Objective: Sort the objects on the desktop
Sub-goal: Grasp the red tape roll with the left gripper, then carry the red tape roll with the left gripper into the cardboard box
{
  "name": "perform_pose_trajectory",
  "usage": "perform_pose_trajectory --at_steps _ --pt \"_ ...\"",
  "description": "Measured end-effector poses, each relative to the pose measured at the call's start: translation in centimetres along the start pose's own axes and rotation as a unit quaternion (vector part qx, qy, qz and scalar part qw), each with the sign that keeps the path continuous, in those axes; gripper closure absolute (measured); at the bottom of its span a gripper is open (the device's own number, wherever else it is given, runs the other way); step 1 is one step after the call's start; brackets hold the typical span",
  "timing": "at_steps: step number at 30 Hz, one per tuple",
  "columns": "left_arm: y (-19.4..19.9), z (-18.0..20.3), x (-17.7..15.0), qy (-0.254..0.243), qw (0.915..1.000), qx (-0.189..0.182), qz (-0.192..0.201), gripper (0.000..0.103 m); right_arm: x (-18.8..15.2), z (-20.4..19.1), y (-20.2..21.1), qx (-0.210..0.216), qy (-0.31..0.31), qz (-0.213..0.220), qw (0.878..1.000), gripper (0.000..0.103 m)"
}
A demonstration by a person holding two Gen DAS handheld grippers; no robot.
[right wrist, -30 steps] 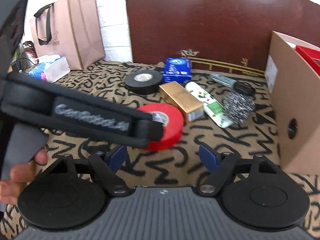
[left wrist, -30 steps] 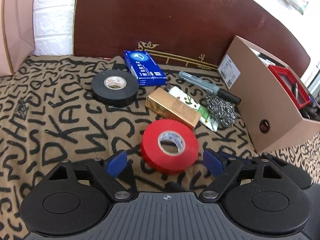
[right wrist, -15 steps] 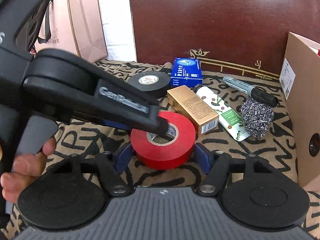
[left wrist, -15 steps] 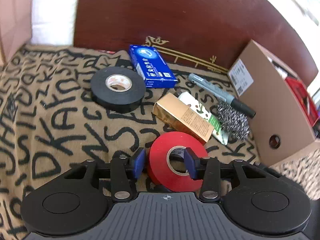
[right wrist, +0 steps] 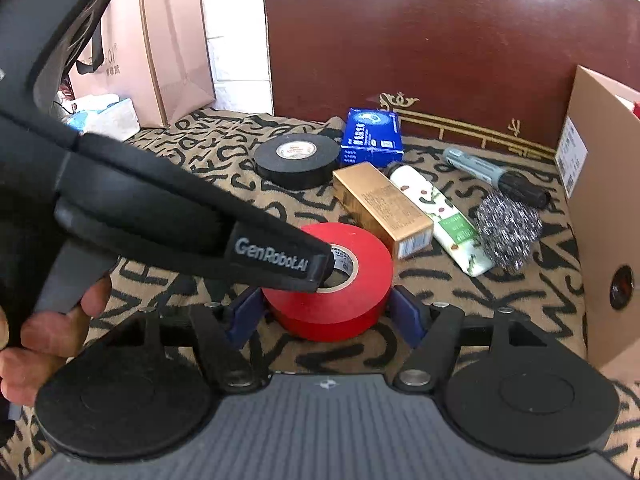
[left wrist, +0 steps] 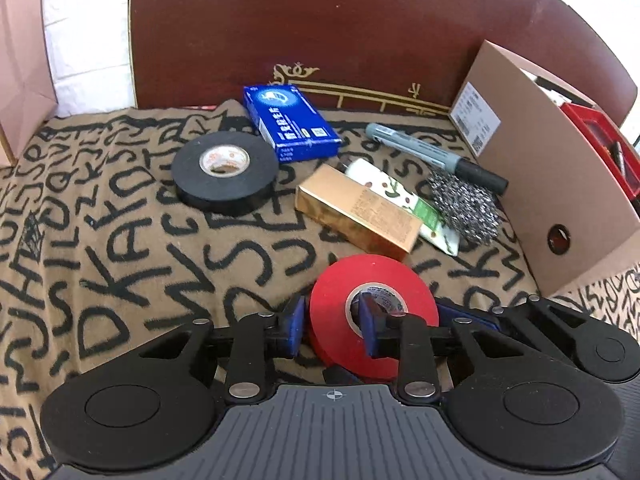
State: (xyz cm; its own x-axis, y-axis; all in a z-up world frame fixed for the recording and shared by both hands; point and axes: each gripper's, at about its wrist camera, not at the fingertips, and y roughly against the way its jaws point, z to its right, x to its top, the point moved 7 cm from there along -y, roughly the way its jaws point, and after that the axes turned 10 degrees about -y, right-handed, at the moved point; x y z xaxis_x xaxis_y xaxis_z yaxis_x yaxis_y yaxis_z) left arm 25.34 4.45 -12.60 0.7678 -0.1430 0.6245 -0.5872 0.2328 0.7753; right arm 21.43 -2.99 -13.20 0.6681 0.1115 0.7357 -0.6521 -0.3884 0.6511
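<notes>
Patterned cloth [left wrist: 120, 240]: left tool [left wrist: 332, 326] clamps red tape [left wrist: 372, 280].

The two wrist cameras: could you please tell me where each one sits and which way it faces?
Left wrist: sits on the left tool, low over the patterned cloth, facing the cardboard box; its fingers pinch the red tape roll wall.
Right wrist: sits on the right tool, facing the same way; its open fingers flank the roll; the person's hand shows.
Both share the black tape roll, blue box and steel scourer.
</notes>
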Motion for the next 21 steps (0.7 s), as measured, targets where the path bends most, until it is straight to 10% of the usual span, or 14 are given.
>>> perform_pose_trajectory --at_steps 5,21 --pt "0.4 1.6 -1.1 -0.019 0.9998 0.002 -0.006 0.055 -1.0 0.1 1.3 0.004 -0.006 -0.006 1.000 0.029" --pt "5.5 7.9 -5.0 -0.036 0.9992 -0.015 -0.013 0.072 -5.1 0.3 8.2 -0.004 -0.025 -0.009 1.000 0.029"
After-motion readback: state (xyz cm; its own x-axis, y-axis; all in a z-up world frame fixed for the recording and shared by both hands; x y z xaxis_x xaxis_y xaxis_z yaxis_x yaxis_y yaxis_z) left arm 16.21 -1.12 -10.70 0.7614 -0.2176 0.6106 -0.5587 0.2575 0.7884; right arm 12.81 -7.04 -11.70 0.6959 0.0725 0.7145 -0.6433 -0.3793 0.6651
